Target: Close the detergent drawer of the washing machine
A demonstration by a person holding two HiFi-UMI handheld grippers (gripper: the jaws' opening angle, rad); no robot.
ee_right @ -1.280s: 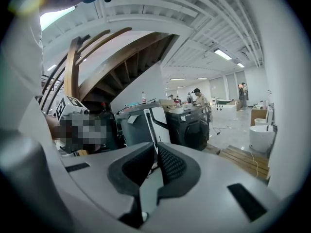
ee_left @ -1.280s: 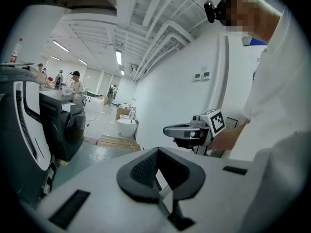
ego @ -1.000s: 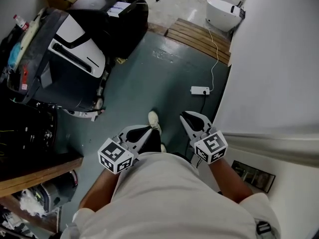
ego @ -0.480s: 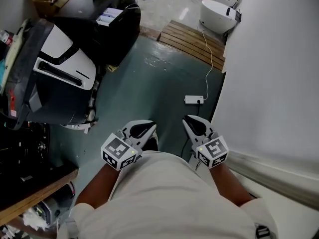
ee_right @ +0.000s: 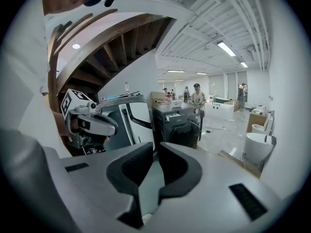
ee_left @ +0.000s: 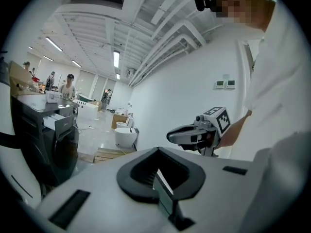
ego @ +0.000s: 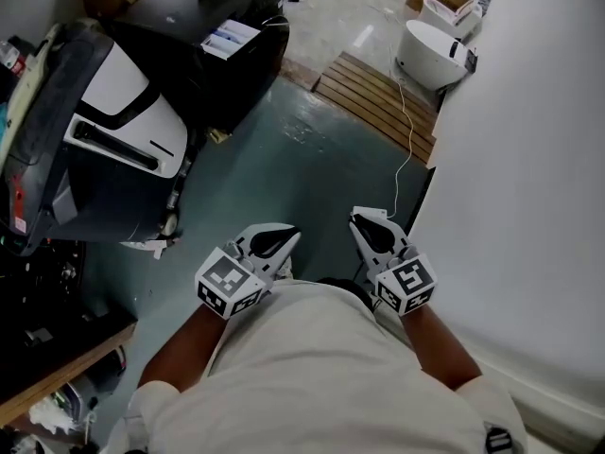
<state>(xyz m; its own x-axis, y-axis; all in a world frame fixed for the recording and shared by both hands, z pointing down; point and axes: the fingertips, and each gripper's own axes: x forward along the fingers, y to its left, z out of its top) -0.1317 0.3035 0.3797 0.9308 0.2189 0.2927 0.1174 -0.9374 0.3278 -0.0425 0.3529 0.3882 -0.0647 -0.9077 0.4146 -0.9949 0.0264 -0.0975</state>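
Head view: the person stands on a teal-green floor (ego: pixel 284 159), both grippers held close in front of the body. The left gripper (ego: pixel 286 239) has its jaws pressed together w/ nothing btw them. The right gripper (ego: pixel 358 218) likewise has its jaws drawn together at the tips, nothing pinched. The two sit side by side, near each other but apart, both pointing slightly downward.

The washing machine (ego: pixel 203 8), a dark front-loader, stands at the far upper left, well apart from both grippers. Its detergent drawer (ego: pixel 232 38) sticks out from the top of the front, i.e. not yet closed; a small white item lies on the machine's top.

Left of the floor strip is a large black-and-white appliance (ego: pixel 113 130), tilted, type unclear. A wooden table (ego: pixel 57 386) edge shows at bottom left w/ clutter below it. On the far side of the floor lies a wooden slat platform (ego: pixel 378 97), and beyond it a white toilet (ego: pixel 430 50). A thin white cable (ego: pixel 408 140) runs from the platform down along the floor towards the right gripper. A plain white wall (ego: pixel 529 159) fills the right side.

Gripper views show a big open hall: white ceiling w/ beams and strip lights (ee_left: pixel 116 58), the underside of a wooden staircase (ee_right: pixel 112 47), and several people (ee_right: pixel 197 93) standing far in the bg
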